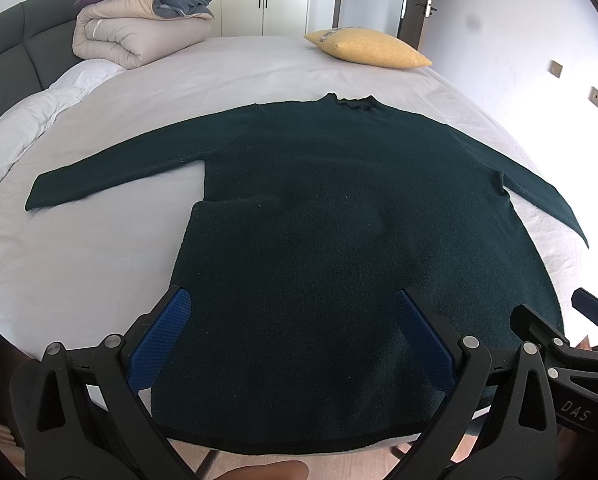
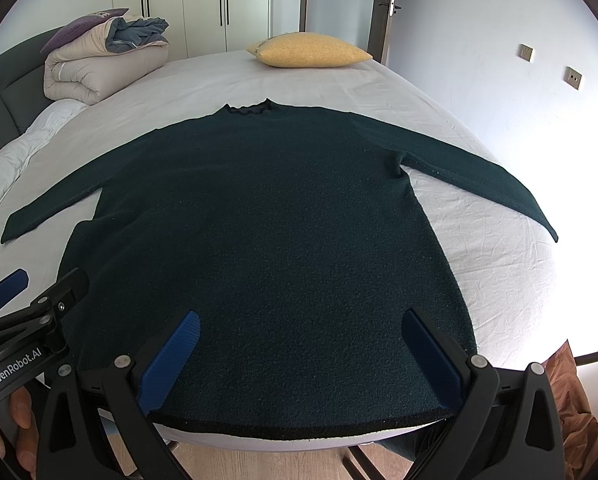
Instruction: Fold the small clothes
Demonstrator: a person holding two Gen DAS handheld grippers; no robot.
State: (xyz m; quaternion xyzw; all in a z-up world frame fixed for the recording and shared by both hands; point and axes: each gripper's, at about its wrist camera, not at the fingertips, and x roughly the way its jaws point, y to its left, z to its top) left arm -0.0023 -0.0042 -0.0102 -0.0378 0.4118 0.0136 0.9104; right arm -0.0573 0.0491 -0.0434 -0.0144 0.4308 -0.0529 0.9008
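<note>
White sheets cover the bed (image 1: pixel 259 64), where a dark green sweater (image 1: pixel 339 208) lies flat, its collar toward the far side, both sleeves stretched out sideways and its hem at the near edge. A rolled duvet (image 1: pixel 135 36) and a yellow pillow (image 1: pixel 367 48) sit well beyond it. The left gripper (image 1: pixel 293 334) hovers over the hem's left part with its jaws spread wide, holding nothing; the right gripper (image 2: pixel 299 354) hangs over the hem's right part, likewise agape and empty. No fold looks to have been made yet, so this seems the very start: the garment is spread and the grippers are lining up for a first grasp. The next move likely calls for lowering each claw onto an edge, a sleeve or a hem corner, pinching only the knit and not the sheet beneath, then carrying it across the body evenly.
</note>
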